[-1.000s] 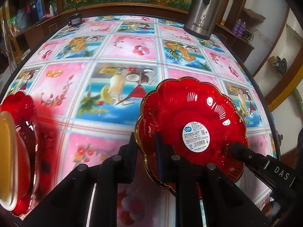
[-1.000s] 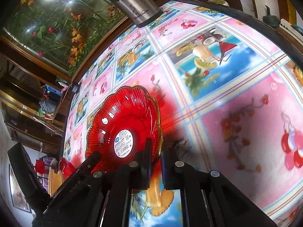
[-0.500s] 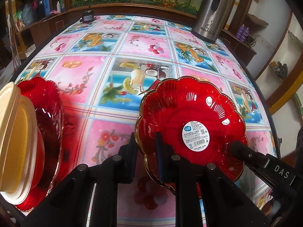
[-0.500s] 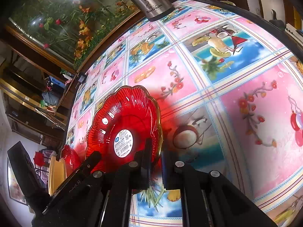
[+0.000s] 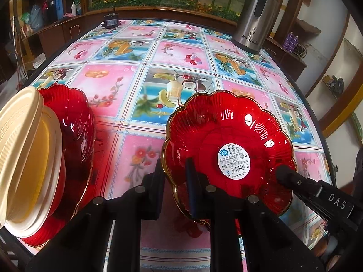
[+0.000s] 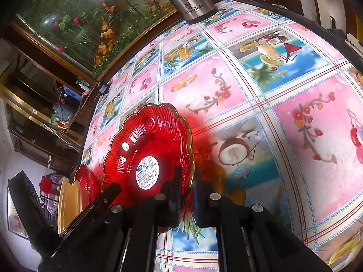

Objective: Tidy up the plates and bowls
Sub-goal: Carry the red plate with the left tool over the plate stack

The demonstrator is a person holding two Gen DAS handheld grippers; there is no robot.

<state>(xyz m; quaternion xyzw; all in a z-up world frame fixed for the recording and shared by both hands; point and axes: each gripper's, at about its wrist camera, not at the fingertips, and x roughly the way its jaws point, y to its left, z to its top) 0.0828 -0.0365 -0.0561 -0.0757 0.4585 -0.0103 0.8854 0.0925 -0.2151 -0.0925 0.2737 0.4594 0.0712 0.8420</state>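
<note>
A red scalloped glass plate (image 5: 229, 140) with a white barcode sticker is held above the table. My left gripper (image 5: 173, 176) is shut on its left rim. My right gripper (image 6: 187, 179) is shut on its right rim; the plate (image 6: 147, 149) shows tilted in the right wrist view, and the right gripper's finger (image 5: 295, 181) shows at the plate's right edge in the left wrist view. A second red plate (image 5: 74, 127) sits at the table's left edge with cream bowls (image 5: 25, 149) stacked in it. That stack also shows in the right wrist view (image 6: 70, 199).
The table carries a fruit-pattern pink and blue oilcloth (image 5: 177, 56). A steel thermos jug (image 5: 258, 15) stands at the far right corner. A small dark object (image 5: 111, 21) sits at the far edge. Wooden shelves and a painted panel surround the table.
Both grippers have carried the held plate back and to the left. The stack of red plate and cream bowls has come further into the left wrist view.
</note>
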